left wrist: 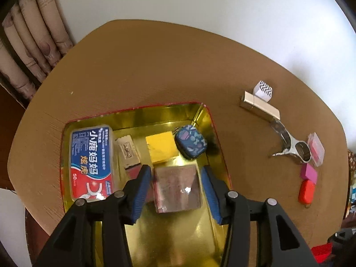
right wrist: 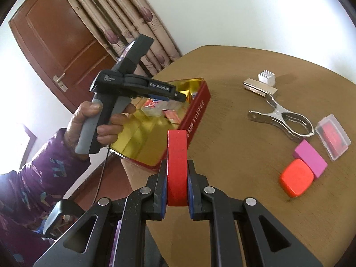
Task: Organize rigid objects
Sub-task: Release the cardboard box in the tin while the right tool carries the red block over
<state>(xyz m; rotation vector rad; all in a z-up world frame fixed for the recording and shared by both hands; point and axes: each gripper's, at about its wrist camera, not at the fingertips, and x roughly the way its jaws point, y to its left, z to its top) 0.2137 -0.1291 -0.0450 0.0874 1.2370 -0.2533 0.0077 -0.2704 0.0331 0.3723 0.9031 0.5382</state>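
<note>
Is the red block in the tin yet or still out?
Out. The right gripper is shut on the red block and holds it above the table, short of the tin.

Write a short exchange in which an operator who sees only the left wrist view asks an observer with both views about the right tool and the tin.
Operator: Is the right tool holding anything?
Observer: Yes, it is shut on a red block, which stands on edge between the pads.
Operator: I look down into the tin and see only its gold inside. What is on its outer wall?
Observer: The outer wall is red, with pale lettering running along it.
</note>
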